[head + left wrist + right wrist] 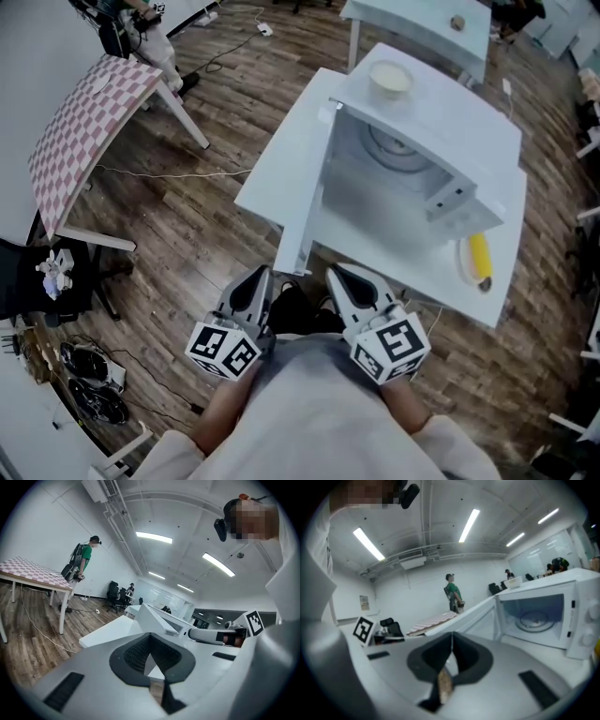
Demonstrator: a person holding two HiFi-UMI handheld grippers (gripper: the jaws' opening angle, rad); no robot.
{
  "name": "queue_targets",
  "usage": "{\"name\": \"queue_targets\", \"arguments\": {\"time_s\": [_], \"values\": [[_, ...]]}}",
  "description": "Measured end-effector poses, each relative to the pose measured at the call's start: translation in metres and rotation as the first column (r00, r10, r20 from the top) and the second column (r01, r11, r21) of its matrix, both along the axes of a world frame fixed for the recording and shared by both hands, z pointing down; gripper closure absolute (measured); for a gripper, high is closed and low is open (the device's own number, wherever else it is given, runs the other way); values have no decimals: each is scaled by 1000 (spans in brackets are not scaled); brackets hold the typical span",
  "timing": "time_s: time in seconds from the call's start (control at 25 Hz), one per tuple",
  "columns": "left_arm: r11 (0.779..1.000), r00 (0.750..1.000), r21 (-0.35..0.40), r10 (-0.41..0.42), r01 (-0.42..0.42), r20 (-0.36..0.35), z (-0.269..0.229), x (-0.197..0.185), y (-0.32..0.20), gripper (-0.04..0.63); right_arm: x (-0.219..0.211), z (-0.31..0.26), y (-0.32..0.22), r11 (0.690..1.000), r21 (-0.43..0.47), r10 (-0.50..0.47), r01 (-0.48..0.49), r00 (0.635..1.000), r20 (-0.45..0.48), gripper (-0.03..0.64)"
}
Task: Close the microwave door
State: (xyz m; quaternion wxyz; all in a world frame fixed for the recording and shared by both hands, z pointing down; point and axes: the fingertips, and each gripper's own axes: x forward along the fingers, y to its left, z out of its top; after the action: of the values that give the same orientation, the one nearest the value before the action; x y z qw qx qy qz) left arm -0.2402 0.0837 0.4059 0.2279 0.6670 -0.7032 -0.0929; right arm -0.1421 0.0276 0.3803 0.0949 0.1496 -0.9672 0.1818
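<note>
The white microwave (448, 131) stands on a white table (281, 173), its cavity and glass turntable (536, 619) exposed. Its door (307, 202) hangs wide open, swung out over the table's near left edge toward me. Both grippers are held close to my body, short of the table. My left gripper (260, 276) is shut and empty, pointing past the door's edge (152, 619). The right gripper (340, 274) is also shut with nothing in it, aimed at the open door (476, 613) and the cavity. Neither touches the door.
A cream bowl (390, 78) sits on the microwave's top. A banana on a plate (478, 259) lies at its right. A pink checked table (89, 117) stands to the left, cables run over the wood floor, and a person in green (85, 558) stands far off.
</note>
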Motion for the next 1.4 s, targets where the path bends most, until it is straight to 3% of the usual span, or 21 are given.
{"name": "queue_targets", "arguments": {"time_s": [0.72, 1.12, 1.4], "values": [[998, 998, -9, 63, -63, -8, 11, 6, -15, 577, 25, 17, -8, 998, -19, 52, -53, 997, -59, 594], [996, 997, -44, 73, -73, -7, 13, 14, -20, 577, 30, 16, -14, 998, -35, 57, -58, 997, -47, 594], [991, 992, -48, 124, -124, -1, 13, 26, -29, 577, 40, 16, -21, 994, -38, 101, -102, 994, -39, 594]]}}
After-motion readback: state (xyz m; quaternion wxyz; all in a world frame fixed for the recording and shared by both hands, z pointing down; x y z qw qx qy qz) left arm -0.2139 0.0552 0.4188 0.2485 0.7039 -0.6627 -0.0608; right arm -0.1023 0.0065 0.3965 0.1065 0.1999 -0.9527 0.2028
